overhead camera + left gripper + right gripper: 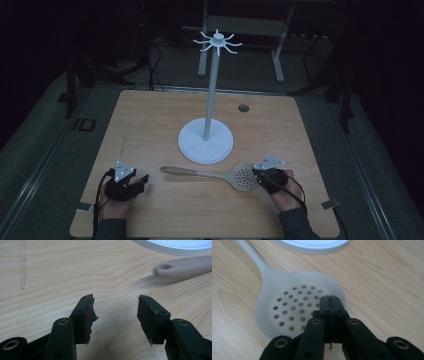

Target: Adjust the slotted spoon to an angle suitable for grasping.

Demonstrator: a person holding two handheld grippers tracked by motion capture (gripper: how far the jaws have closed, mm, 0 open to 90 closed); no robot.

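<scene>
High view shows a pale slotted spoon (pixel 215 175) lying flat on the wooden table (pixel 150 120), near the person, just in front of the white hook stand (pixel 206 141), handle to the left and holed bowl to the right. It looks like light, stiff plastic, smooth enough to slip, so the slim handle is probably the best place to grip. Right gripper (pixel 261 174) is clenched, jaws pressed together with nothing between them, tips over the bowl's right edge; whether they touch it is hard to tell. Left gripper (pixel 141 181) rests with jaws apart and empty, the handle end (pixel 172 268) just beyond them.
</scene>
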